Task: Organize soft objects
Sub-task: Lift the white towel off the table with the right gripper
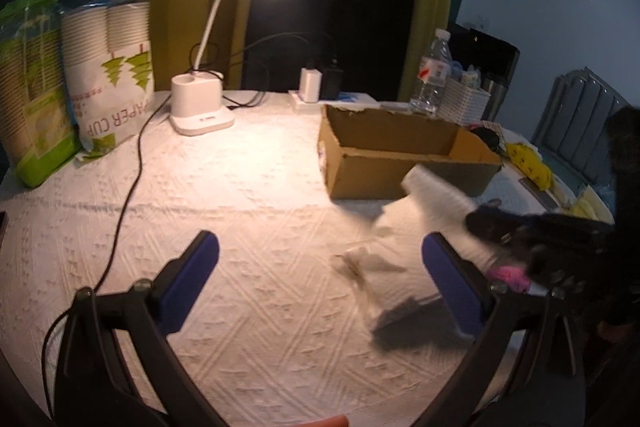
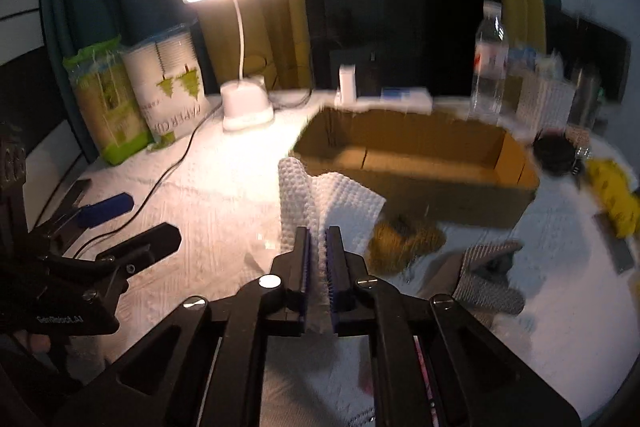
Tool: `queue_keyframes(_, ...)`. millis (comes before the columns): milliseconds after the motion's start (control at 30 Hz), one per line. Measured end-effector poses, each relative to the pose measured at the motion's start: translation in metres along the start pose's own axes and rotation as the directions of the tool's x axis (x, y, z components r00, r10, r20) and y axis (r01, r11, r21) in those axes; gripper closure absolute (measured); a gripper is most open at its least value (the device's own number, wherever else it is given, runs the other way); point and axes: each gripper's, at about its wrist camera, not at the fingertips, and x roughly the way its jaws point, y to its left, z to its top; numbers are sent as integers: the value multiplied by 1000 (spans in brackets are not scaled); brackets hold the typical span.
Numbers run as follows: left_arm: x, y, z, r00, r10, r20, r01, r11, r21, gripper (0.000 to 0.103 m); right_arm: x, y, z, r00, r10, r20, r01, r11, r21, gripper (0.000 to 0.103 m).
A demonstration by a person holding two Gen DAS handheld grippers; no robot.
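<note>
Both noted: my right gripper (image 2: 318, 243) pinches the white cloth (image 2: 332, 199), left gripper (image 1: 320, 263) wide, empty; lift clear, lower squarely into cardboard box (image 2: 416, 155).

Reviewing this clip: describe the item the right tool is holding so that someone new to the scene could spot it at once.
Start at the open cardboard box in the middle of the white tablecloth. Just in front of its near left corner, a white waffle-textured cloth rises from the shut right tool. Unlike the brownish fuzzy bundle and grey knit piece lying to its right, it is white, dimpled and lifted off the table.
</note>
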Motion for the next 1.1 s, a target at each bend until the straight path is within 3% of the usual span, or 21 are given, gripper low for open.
queue_keyframes(33, 1, -3, 0, 1000, -2, -3, 2, 1000, 5, 1, 5, -4, -3, 1000, -20, -17, 20, 1000, 11, 70)
queue_keyframes(100, 3, -7, 0, 1000, 0, -7, 0, 1000, 14, 1, 12, -11, -8, 998, -48, -39, 49, 998, 27, 52)
queue_keyframes(267, 7, -6, 1, 1000, 6, -17, -6, 1000, 7, 1, 3, 2, -7, 993, -114, 43, 117, 989, -85, 52)
queue_keyframes(400, 8, 0, 0, 1000, 9, -17, -10, 1000, -5, 1, 8, 24, -3, 992, -105, 65, 116, 973, -200, 52)
queue_keyframes(567, 6, 16, -3, 999, 26, -18, -27, 999, -35, 1, 28, 35, -2, 998, -55, 10, 56, 970, -236, 56)
queue_keyframes(667, 6, 28, -5, 999, 40, -24, -42, 997, -61, 1, 37, 42, -3, 999, -44, -15, 38, 967, -251, 64)
queue_keyframes(733, 5, 34, -7, 999, 45, -25, -46, 996, -74, 1, 41, 44, -3, 998, -45, -35, 35, 968, -250, 90)
queue_keyframes(767, 3, 35, -7, 999, 45, -23, -47, 996, -77, 1, 41, 43, -3, 998, -40, -38, 29, 969, -245, 94)
queue_keyframes(900, 0, 32, -6, 999, 36, -11, -37, 997, -66, 1, 33, 44, -2, 999, -42, -21, 36, 969, -244, 98)
queue_keyframes(1100, -4, 17, 0, 1000, 21, 1, -21, 999, -38, 1, -15, 29, 12, 994, 5, 111, 14, 985, -169, 99)
